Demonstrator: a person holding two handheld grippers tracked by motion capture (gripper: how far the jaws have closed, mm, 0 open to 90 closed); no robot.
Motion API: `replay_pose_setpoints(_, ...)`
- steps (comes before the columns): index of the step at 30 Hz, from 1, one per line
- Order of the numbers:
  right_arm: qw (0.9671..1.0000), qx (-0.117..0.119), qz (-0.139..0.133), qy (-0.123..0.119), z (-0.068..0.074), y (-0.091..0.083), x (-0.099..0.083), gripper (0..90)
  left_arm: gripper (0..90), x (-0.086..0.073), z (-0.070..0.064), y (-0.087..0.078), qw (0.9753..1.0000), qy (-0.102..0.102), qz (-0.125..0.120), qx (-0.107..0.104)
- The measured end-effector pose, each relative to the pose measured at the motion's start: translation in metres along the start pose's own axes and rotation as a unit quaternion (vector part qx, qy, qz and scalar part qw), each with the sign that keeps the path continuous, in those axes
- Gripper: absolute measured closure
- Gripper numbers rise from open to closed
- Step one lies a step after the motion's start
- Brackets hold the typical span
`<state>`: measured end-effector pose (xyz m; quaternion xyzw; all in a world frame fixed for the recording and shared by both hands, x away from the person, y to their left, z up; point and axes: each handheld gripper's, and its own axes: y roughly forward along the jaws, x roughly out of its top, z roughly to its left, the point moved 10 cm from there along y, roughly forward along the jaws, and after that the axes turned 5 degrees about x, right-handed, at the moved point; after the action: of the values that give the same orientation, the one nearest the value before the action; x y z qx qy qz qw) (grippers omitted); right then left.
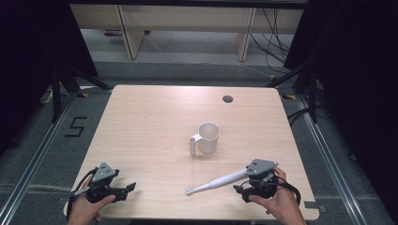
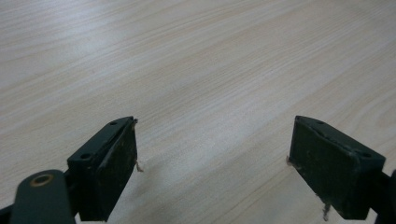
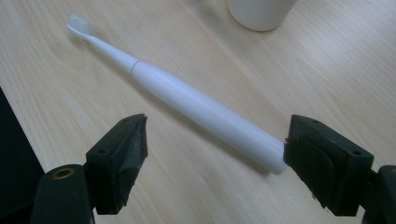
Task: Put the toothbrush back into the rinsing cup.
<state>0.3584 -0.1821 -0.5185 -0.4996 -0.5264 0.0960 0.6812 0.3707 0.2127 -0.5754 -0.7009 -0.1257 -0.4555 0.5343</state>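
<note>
Toothbrush (image 1: 217, 183), white and electric, lies flat on the table (image 1: 155, 122) near the front edge, right of centre. Its bristle head points toward the middle of the table's front, and its thick handle end runs up to the right gripper (image 1: 245, 187). In the right gripper view the toothbrush (image 3: 196, 107) stretches diagonally away from the fingers (image 3: 121, 158); they stand wide apart and grip nothing, the handle's butt end lying just at the inner face of the right-hand one while the other is well clear of it.

A white mug (image 1: 206, 138) stands upright behind the toothbrush, toward the table's centre, its handle turned to the left in the high view. It is apart from the brush, with bare wood between them; its base (image 3: 259, 14) shows at the top of the right gripper view, beyond the brush's neck.

The left gripper (image 1: 127, 189) is held low at the front left corner, well apart from both things, its fingers (image 2: 109, 168) spread open over bare wood. A round cable hole (image 1: 227, 99) sits near the far edge. Nothing lies between the right gripper and the handle.
</note>
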Motion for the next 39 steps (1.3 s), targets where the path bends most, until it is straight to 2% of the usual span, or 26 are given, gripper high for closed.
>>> replay_pose_setpoints(1,1.0,0.002,0.004,0.006,0.002,0.001,0.001,22.2,14.7,0.0,0.0,0.0,1.0,0.0,0.0,0.001)
replay_pose_setpoints(2,0.9999,0.003,-0.001,-0.013,0.0,0.004,0.004,22.6,14.8,0.0,0.0,0.0,1.0,0.0,0.0,0.0)
replay_pose_setpoints(5,0.9998,0.004,0.005,-0.02,0.0,0.008,0.007,23.5,14.8,0.0,0.0,0.0,1.0,-0.001,0.0,0.0)
replay_pose_setpoints(6,0.9994,0.01,0.018,-0.028,0.0,0.011,0.009,24.2,14.8,0.0,0.0,0.0,1.0,-0.001,0.0,0.0)
replay_pose_setpoints(11,0.9987,0.014,0.026,-0.04,0.001,0.021,0.016,25.3,14.8,0.0,0.001,-0.001,1.0,-0.003,0.006,0.002)
replay_pose_setpoints(12,0.9987,0.019,0.035,-0.032,0.004,0.025,0.017,26.2,14.8,0.0,0.001,-0.001,1.0,-0.002,0.006,0.002)
replay_pose_setpoints(14,0.9983,0.023,0.035,-0.041,0.005,0.027,0.018,26.7,14.8,-0.001,0.001,-0.002,1.0,-0.001,0.008,0.003)
replay_pose_setpoints(16,0.9964,0.027,0.049,-0.064,0.004,0.033,0.019,27.8,14.8,0.0,0.0,-0.001,1.0,-0.005,0.003,0.002)
replay_pose_setpoints(17,0.9972,0.019,0.047,-0.056,0.004,0.035,0.02,28.6,14.8,0.0,0.001,-0.001,1.0,-0.002,0.004,0.003)
replay_pose_setpoints(18,0.9964,0.028,0.056,-0.058,0.005,0.036,0.019,28.9,14.7,0.0,0.001,-0.001,1.0,-0.001,0.005,0.003)
replay_pose_setpoints(19,0.9964,0.028,0.056,-0.058,0.005,0.036,0.019,28.9,14.8,0.0,0.001,-0.001,1.0,-0.001,0.005,0.003)
replay_pose_setpoints(21,0.9953,0.044,0.06,-0.062,0.01,0.043,0.021,31.6,14.8,-0.001,0.002,-0.001,1.0,0.001,0.007,0.005)
replay_pose_setpoints(23,0.9952,0.043,0.064,-0.06,0.01,0.045,0.021,32.4,14.8,-0.001,0.002,-0.001,1.0,0.002,0.007,0.005)
replay_pose_setpoints(27,0.9928,0.054,0.087,-0.063,0.008,0.053,0.018,35.7,14.7,0.0,0.002,-0.001,1.0,0.0,0.004,0.004)
replay_pose_setpoints(28,0.9923,0.055,0.086,-0.07,0.007,0.056,0.018,36.1,14.8,0.0,0.002,-0.001,1.0,0.0,0.004,0.004)
replay_pose_setpoints(31,0.992,0.055,0.094,-0.064,0.007,0.059,0.017,37.0,14.8,0.0,0.002,-0.001,1.0,0.001,0.007,0.004)
replay_pose_setpoints(32,0.9912,0.058,0.094,-0.073,0.006,0.061,0.017,37.0,14.8,0.0,0.002,-0.001,1.0,0.001,0.006,0.005)
replay_pose_setpoints(35,0.9903,0.063,0.097,-0.077,0.006,0.065,0.016,37.1,14.8,0.0,0.002,-0.001,1.0,0.001,0.006,0.004)
replay_pose_setpoints(39,0.9899,0.063,0.103,-0.074,0.008,0.068,0.015,38.1,14.8,0.0,0.002,-0.001,1.0,0.001,0.003,0.003)
